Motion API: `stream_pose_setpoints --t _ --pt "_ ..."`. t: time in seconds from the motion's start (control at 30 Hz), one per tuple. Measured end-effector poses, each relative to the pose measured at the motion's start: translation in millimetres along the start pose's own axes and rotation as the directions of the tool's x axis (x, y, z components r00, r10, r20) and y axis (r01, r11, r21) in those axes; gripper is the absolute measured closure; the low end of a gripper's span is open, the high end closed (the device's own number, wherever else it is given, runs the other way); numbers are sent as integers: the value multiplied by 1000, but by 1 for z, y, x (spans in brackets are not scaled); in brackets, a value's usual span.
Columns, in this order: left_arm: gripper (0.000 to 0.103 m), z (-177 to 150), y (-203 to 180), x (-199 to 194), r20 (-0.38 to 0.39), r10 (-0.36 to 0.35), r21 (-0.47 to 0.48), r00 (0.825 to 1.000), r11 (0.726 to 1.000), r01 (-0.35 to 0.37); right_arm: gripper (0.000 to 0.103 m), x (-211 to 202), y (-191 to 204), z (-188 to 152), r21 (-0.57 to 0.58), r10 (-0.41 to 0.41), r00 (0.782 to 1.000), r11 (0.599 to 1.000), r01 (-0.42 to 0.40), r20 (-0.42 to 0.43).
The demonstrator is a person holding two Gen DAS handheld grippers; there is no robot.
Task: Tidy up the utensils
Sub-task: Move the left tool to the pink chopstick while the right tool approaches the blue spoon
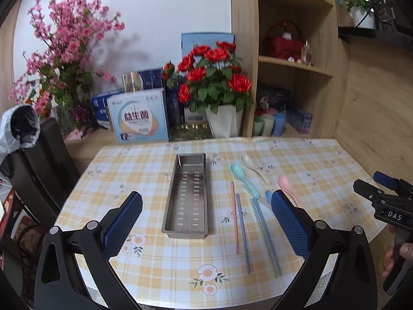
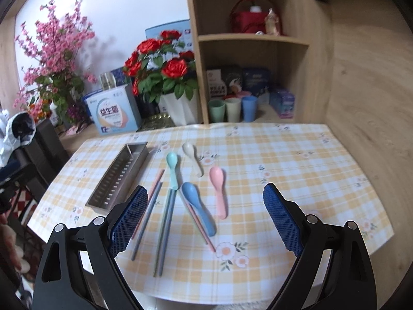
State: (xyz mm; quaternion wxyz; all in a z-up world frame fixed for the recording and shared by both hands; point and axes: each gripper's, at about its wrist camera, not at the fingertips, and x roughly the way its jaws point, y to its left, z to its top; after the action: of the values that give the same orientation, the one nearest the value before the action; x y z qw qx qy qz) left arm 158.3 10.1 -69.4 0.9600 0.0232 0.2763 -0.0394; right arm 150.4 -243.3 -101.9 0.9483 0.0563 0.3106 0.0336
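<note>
A long perforated steel tray point(image 1: 186, 196) point(image 2: 119, 174) lies empty on the checked tablecloth. To its right lie several plastic spoons: mint point(image 1: 242, 178) point(image 2: 172, 166), cream point(image 1: 254, 166) point(image 2: 192, 156), pink point(image 1: 286, 184) point(image 2: 219, 191) and blue point(image 2: 197, 204). Several pastel chopsticks point(image 1: 242, 230) point(image 2: 165, 222) lie beside them. My left gripper point(image 1: 206, 222) is open and empty, above the table in front of the tray. My right gripper point(image 2: 205, 217) is open and empty, above the spoons; it also shows in the left wrist view point(image 1: 382, 193).
A pot of red roses point(image 1: 219, 87) point(image 2: 165, 77), a blue-white box point(image 1: 139, 116) and pink blossoms point(image 1: 64, 51) stand behind the table. A wooden shelf point(image 2: 247, 38) with cups point(image 2: 233, 108) stands at the back right. A dark chair point(image 1: 38, 160) stands left.
</note>
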Motion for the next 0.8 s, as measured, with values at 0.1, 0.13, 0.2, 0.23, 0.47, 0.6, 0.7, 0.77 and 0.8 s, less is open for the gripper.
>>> stream_pose_setpoints --t 0.1,0.13,0.2,0.23,0.47,0.6,0.7,0.77,0.8 --pt "6 -13 -5 23 -44 -12 7 999 1000 12 15 18 -3 -8 9 14 999 1000 -14 -32" --pt "6 -19 -8 32 -61 -22 15 998 1000 23 15 22 -4 -10 12 16 999 1000 -16 -43" --pt "11 -28 -12 43 -78 -47 23 996 999 49 15 34 -7 -16 24 20 997 1000 -18 -70" --pt "19 -32 -14 47 -85 -59 24 995 998 61 15 39 -9 -19 31 22 997 999 -19 -80" --pt "68 -54 -24 100 -247 -180 -5 952 983 185 15 76 -27 -38 95 38 987 995 -24 -158" --pt "77 -50 -29 128 -303 -205 -11 931 977 211 29 94 -35 -38 114 42 981 993 -20 -190" --pt "78 -44 -36 154 -353 -220 -27 910 974 225 29 107 -41 -37 138 57 977 990 -29 -204" --pt "79 -39 -40 176 -389 -233 -52 892 972 231 29 116 -45 -36 151 67 975 988 -35 -212" --pt "82 -38 -41 186 -404 -240 -60 883 970 236 31 120 -46 -35 154 73 973 987 -40 -217"
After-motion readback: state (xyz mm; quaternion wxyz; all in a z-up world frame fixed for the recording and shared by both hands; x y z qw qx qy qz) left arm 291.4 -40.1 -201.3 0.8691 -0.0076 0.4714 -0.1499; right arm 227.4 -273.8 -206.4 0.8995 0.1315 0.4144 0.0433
